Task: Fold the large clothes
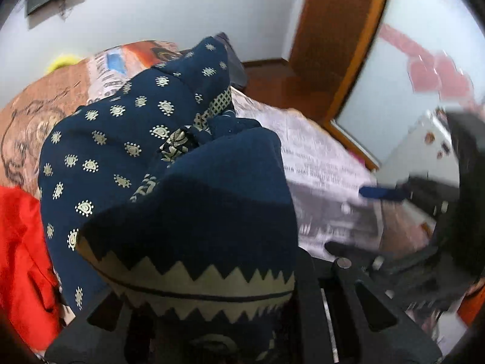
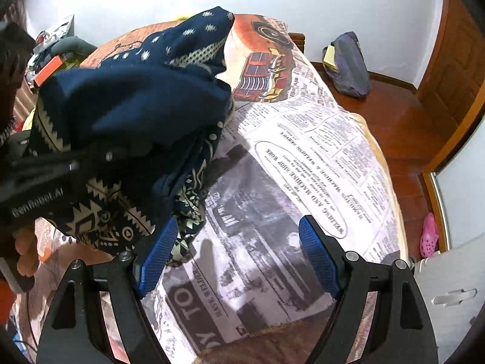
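In the left wrist view, the left hand-held gripper point(image 1: 212, 327) was clamped on a navy patterned garment point(image 1: 145, 139), whose cloth hid the fingers and bunched up over the bed point(image 1: 318, 157), beside a red cloth point(image 1: 21, 257). The right hand-held gripper point(image 1: 379, 194) showed blurred at the right edge.

In the right wrist view, the right hand-held gripper point(image 2: 239, 254) stood wide apart and empty above the newspaper-print bedspread point(image 2: 303, 157), its left blue pad point(image 2: 157, 257) just beside the hanging garment point(image 2: 130, 103). A pink shoe point(image 2: 429, 239) lay on the floor.

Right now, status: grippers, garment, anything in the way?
Left gripper shut on navy patterned garment, bunched, lifted over bed. Right gripper open, empty, beside the hanging cloth. Red cloth at left; newsprint bedspread otherwise bare.
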The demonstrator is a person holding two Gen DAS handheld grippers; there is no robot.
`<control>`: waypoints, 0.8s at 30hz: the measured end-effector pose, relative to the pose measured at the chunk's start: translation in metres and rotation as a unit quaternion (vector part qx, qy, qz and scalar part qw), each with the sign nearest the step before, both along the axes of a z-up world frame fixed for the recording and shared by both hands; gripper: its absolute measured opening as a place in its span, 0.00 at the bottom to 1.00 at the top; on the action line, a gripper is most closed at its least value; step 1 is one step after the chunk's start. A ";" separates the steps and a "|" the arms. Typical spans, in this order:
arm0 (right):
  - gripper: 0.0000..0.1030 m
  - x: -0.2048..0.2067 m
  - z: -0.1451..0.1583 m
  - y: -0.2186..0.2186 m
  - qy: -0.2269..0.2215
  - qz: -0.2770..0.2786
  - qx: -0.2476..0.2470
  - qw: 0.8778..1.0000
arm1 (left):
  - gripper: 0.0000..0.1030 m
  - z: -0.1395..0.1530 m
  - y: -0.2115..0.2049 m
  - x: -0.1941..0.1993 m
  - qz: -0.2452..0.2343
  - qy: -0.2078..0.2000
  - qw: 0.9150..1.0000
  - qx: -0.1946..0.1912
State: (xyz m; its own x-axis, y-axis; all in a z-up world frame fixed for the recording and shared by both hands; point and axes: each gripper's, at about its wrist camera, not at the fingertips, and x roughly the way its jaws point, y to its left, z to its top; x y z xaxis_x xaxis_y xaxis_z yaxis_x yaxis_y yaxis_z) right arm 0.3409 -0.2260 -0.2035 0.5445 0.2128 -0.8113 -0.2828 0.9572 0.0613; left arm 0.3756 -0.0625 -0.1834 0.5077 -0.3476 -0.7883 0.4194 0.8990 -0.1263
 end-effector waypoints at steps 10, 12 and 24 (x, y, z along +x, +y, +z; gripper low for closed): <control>0.77 -0.011 0.020 -0.010 -0.031 -0.007 0.002 0.999 | 0.50 0.009 0.015 -0.017 -0.052 0.019 0.998 -0.024; 0.77 -0.013 0.028 -0.013 -0.040 -0.009 0.006 0.999 | 0.60 0.021 0.016 -0.031 -0.053 0.012 0.998 -0.030; 0.77 -0.012 0.087 0.007 -0.101 0.036 0.086 0.990 | 0.69 0.085 0.070 -0.070 0.045 -0.070 0.996 0.011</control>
State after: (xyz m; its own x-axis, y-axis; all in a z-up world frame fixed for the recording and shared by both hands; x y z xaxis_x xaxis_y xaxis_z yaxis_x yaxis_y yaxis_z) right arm 0.3288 -0.2192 -0.1166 0.6699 0.3833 -0.6358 -0.3738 0.9141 0.1572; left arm 0.3058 0.0079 -0.0984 0.6410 -0.2791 -0.7150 0.3491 0.9356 -0.0522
